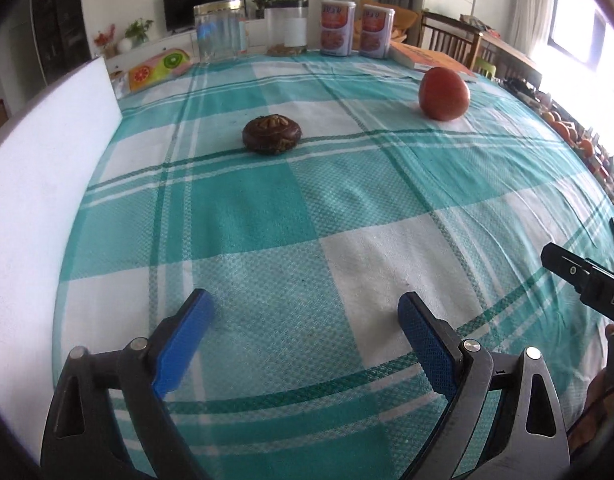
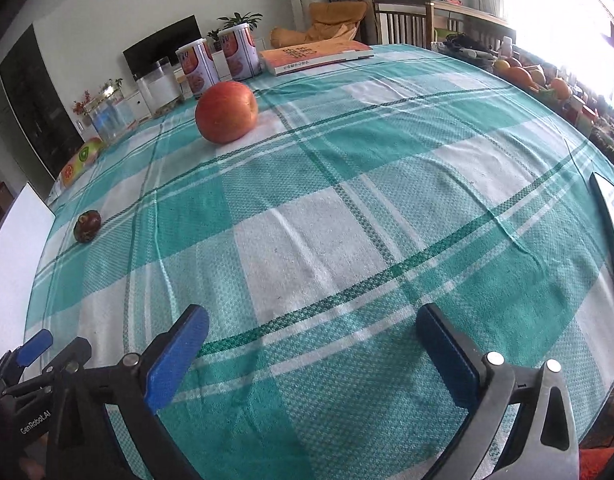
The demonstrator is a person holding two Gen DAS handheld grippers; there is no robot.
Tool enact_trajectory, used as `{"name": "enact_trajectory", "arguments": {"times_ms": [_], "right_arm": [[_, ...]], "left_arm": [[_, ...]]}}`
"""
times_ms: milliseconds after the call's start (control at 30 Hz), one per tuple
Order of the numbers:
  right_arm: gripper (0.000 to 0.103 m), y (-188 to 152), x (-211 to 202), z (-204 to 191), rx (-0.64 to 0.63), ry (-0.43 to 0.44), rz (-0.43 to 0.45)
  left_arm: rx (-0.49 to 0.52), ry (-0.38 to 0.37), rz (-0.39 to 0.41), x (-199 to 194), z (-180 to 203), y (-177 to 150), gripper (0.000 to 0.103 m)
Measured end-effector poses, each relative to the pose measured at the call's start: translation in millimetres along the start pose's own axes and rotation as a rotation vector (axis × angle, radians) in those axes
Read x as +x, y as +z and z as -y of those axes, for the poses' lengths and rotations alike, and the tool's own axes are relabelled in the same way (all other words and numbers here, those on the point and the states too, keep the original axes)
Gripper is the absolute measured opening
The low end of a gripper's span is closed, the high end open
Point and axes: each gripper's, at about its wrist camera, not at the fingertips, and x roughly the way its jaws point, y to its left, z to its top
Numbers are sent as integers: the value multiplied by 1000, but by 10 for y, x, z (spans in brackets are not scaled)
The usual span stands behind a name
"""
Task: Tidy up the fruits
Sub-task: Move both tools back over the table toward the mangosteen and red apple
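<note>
A red apple (image 1: 443, 94) sits on the teal checked tablecloth (image 1: 267, 208) at the far right; in the right wrist view the apple (image 2: 226, 112) is ahead and left of centre. A dark brown mangosteen (image 1: 272, 135) lies mid-table, ahead of my left gripper (image 1: 305, 304); it shows small at the left edge in the right wrist view (image 2: 86, 226). My left gripper is open and empty, low over the cloth. My right gripper (image 2: 313, 320) is open and empty, also near the front of the table. The left gripper's blue tip (image 2: 35, 346) shows beside it.
A white board (image 1: 39, 184) stands along the table's left edge. At the back are a glass jar (image 1: 219, 32), a clear container (image 1: 286, 30), two cans (image 1: 355, 30), an orange book (image 1: 431, 60) and a fruit-print bag (image 1: 157, 66). A dark flat object (image 2: 609, 232) lies at the right edge.
</note>
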Motion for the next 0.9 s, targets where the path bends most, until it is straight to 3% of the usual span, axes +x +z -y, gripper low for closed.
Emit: {"name": "enact_trajectory", "arguments": {"times_ms": [200,700,900], "right_arm": [[103,-7,23,-46,-26,-31,-4],[103,-19,57,-113,-66,-75,-20],[103,-20,58,-113,-65,-75,-19]], "left_arm": [[28,22,-22,47,51,8,100],[28,20,-22,43,49,10,101],[5,-25,-48,42,-31,74,101]]}}
